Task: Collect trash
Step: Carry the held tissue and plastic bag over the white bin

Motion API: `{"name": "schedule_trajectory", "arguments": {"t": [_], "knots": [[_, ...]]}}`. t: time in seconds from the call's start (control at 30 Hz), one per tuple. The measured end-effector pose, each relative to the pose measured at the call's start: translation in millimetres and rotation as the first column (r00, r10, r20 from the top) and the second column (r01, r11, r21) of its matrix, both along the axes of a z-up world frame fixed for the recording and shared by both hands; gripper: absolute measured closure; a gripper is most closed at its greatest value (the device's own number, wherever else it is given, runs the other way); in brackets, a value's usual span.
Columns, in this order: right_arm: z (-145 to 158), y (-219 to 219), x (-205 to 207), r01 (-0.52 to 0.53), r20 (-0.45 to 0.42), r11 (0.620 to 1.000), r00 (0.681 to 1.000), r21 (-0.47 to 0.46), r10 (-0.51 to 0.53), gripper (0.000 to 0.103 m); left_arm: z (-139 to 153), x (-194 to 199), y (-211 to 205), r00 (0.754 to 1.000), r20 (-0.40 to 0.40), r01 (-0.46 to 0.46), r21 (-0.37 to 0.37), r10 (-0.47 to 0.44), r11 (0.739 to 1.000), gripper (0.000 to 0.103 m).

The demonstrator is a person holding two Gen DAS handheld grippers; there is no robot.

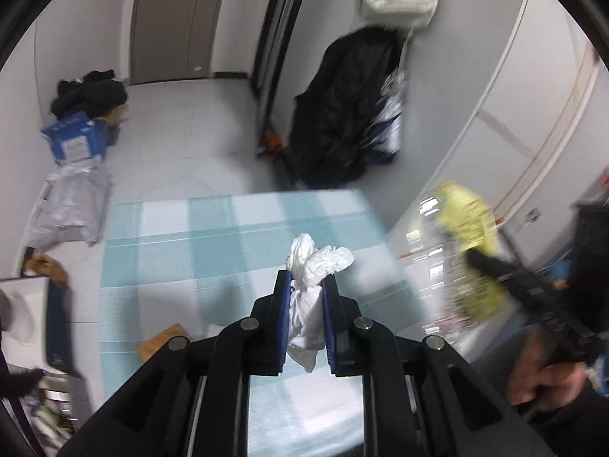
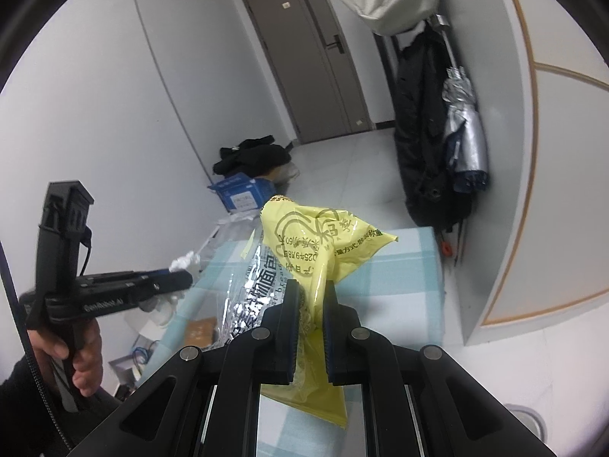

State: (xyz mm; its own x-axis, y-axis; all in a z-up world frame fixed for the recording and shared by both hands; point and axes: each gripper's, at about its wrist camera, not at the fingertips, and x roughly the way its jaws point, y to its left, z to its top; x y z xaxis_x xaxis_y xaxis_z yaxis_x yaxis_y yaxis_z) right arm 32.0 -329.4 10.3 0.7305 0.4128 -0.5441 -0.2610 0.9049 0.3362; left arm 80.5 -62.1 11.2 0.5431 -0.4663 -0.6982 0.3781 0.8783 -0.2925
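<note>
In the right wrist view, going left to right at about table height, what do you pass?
Person's hand gripping the left gripper shut on a crumpled white tissue → yellow plastic bag pinched in the right gripper → hanging black coat → folded silver umbrella.

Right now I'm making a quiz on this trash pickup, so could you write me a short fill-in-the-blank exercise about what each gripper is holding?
1. The left gripper is shut on a crumpled ____ tissue.
2. The right gripper is shut on a plastic bag whose colour is ____.
3. Under both grippers lies a checked cloth in white and pale ____.

Missing words: white; yellow; blue
</note>
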Motion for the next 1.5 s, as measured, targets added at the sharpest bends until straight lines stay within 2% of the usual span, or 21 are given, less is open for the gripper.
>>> {"name": "schedule_trajectory", "arguments": {"t": [0.13, 0.23, 0.37, 0.73, 1.1, 1.3, 1.5], "knots": [[9, 13, -4, -0.024, 0.010, 0.999, 1.000, 0.026, 0.023, 0.093, 23, -18, 8, 0.997, 0.074, 0.005, -0.054, -0.001, 0.999, 0.091], [17, 21, -8, -0.034, 0.025, 0.999, 0.999, 0.024, 0.034, 0.093, 33, -25, 14, 0.995, 0.096, 0.007, -0.083, 0.001, 0.997, 0.091], [30, 28, -15, -0.038, 0.048, 0.999, 0.998, 0.007, 0.038, 0.093, 39, -29, 18, 0.991, 0.130, -0.013, -0.049, 0.019, 0.999, 0.091], [77, 12, -35, -0.008, 0.143, 1.000, 0.990, 0.010, 0.007, 0.093, 64, -46, 4, 0.980, 0.198, 0.011, -0.058, 0.001, 0.998, 0.091], [109, -64, -67, 0.117, 0.205, 0.992, 0.971, 0.046, -0.124, 0.093, 91, -60, -55, 0.962, 0.248, 0.127, -0.059, -0.109, 0.990, 0.091], [108, -115, -89, 0.207, 0.212, 0.977, 0.954, 0.051, -0.213, 0.093, 98, -63, -99, 0.949, 0.250, 0.204, -0.030, -0.190, 0.978, 0.091], [96, -157, -106, 0.303, 0.191, 0.952, 0.933, 0.043, -0.305, 0.093, 102, -68, -151, 0.926, 0.242, 0.295, 0.009, -0.288, 0.956, 0.091]]}}
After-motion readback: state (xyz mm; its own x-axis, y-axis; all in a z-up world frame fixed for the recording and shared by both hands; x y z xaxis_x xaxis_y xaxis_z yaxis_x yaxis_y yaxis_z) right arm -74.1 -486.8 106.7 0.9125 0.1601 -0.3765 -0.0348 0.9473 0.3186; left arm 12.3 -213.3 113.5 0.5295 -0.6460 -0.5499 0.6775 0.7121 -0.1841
